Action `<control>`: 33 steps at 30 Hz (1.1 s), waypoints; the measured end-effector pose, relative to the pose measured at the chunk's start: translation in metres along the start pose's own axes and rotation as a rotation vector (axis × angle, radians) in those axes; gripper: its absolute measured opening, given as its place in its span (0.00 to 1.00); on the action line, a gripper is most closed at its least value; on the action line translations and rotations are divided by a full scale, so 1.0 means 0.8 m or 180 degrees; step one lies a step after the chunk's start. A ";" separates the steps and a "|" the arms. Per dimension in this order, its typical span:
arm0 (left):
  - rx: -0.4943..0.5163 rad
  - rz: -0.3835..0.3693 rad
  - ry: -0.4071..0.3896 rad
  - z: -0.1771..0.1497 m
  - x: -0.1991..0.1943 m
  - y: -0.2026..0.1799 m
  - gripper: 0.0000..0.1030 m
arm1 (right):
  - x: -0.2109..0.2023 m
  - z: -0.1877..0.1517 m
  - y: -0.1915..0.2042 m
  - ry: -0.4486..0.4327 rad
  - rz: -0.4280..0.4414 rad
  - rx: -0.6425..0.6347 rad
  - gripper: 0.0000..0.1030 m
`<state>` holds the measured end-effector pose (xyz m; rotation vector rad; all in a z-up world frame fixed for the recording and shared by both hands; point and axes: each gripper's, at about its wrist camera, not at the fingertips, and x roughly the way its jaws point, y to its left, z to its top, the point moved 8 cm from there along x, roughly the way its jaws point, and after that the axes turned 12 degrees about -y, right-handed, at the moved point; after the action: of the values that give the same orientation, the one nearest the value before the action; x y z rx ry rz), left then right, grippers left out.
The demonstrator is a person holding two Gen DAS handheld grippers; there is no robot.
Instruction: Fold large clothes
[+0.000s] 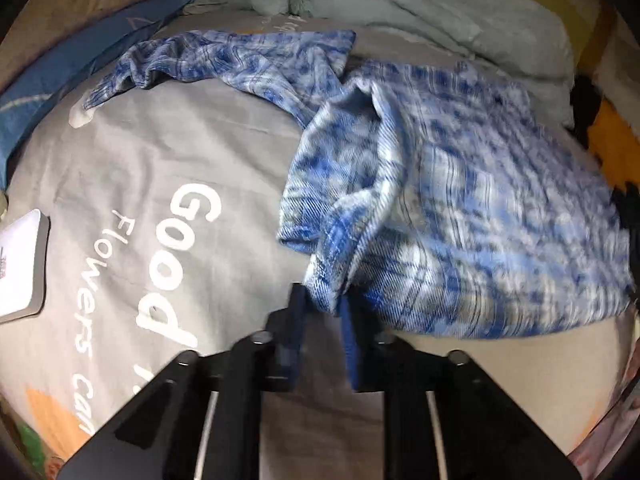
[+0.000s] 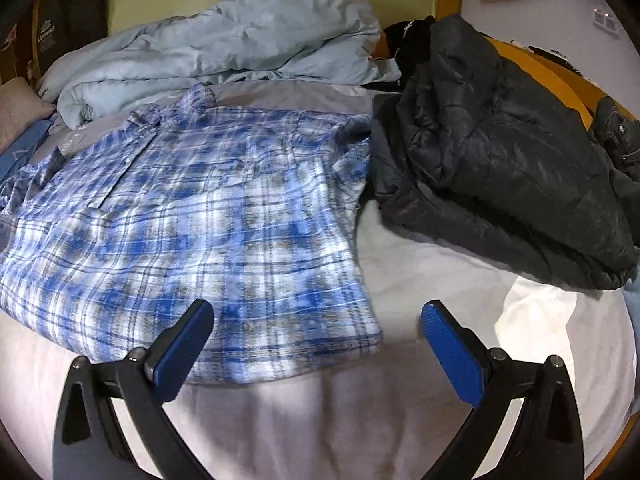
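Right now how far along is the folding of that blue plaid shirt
Early stage. Done: the plaid shirt lies spread on the bed, body mostly flat. In hand: the left hand-held gripper is shut on a lifted edge of the shirt, apparently pulling it over; the right hand-held gripper is open above the hem. Left: one sleeve still trails out unfolded, and the dark jacket sits in a loose heap.

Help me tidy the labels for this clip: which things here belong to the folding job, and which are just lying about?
In the job: plaid shirt, left gripper pinching its edge, right gripper open.
Lying about: dark puffer jacket, pale blue duvet, white box, blue pillow.
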<state>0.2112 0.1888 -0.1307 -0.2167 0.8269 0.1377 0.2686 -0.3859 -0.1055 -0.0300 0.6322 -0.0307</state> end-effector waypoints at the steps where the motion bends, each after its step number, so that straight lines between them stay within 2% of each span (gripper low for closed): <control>1: 0.0030 0.0121 -0.0079 0.005 -0.004 0.005 0.05 | 0.001 -0.002 0.006 0.0029 0.0048 -0.0037 1.00; 3: 0.0155 0.0390 -0.0278 0.018 -0.018 0.014 0.03 | 0.010 -0.008 0.013 0.0122 0.0043 -0.0167 1.00; 5: 0.0234 0.0522 -0.0530 0.034 -0.039 0.020 0.01 | 0.024 -0.019 0.009 0.0289 -0.0101 -0.0248 1.00; 8: 0.0482 0.1268 -0.0871 0.055 -0.064 0.052 0.00 | 0.031 -0.022 -0.008 0.0405 0.0025 0.0167 1.00; 9: 0.0404 0.1173 -0.0855 0.057 -0.065 0.059 0.00 | 0.028 -0.018 -0.016 0.0377 0.0014 0.0269 1.00; 12: -0.0066 0.0521 -0.0787 0.059 -0.065 0.066 0.00 | 0.017 -0.008 -0.036 0.0235 -0.0059 0.0463 1.00; 14: -0.0079 0.0366 -0.0793 0.060 -0.063 0.057 0.00 | 0.007 0.000 -0.045 0.0128 -0.0022 0.0609 1.00; 18: 0.0097 0.0019 -0.0821 0.058 -0.059 0.015 0.01 | -0.017 0.018 -0.063 -0.0105 0.0065 0.0862 1.00; 19: 0.0116 -0.0020 -0.0814 0.056 -0.059 0.004 0.03 | -0.021 0.021 -0.066 -0.0137 0.0095 0.0893 1.00; 20: 0.0142 -0.0062 -0.0805 0.054 -0.057 -0.004 0.12 | -0.024 0.023 -0.070 -0.0161 0.0114 0.0931 1.00; 21: 0.0165 -0.0074 -0.0803 0.053 -0.053 -0.011 0.26 | -0.025 0.024 -0.076 -0.0169 0.0115 0.0990 0.98; 22: 0.0191 -0.0073 -0.0810 0.052 -0.053 -0.017 0.33 | -0.024 0.023 -0.080 -0.0156 0.0134 0.1044 0.95; 23: 0.0225 -0.0077 -0.0817 0.051 -0.051 -0.023 0.40 | -0.021 0.020 -0.081 -0.0106 0.0198 0.1116 0.90; 25: 0.0296 -0.0079 -0.0790 0.047 -0.048 -0.031 0.43 | -0.009 0.009 -0.078 0.0079 0.0417 0.1270 0.82; 27: 0.0331 0.0021 -0.0739 0.042 -0.040 -0.033 0.58 | 0.001 -0.002 -0.063 0.0258 0.0604 0.1282 0.72; 29: 0.0299 0.0037 -0.0706 0.038 -0.033 -0.033 0.59 | 0.005 -0.012 -0.045 0.0397 0.0718 0.1138 0.68; 31: 0.0272 0.0014 -0.0666 0.036 -0.030 -0.033 0.60 | 0.004 -0.014 -0.029 0.0384 0.0685 0.0921 0.58; 33: 0.0317 0.0077 -0.0690 0.036 -0.032 -0.030 0.60 | 0.006 -0.016 -0.029 0.0359 0.0670 0.0953 0.35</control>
<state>0.2199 0.1716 -0.0897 -0.0961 0.6191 0.1396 0.2642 -0.4094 -0.1179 0.3295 0.7354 0.0772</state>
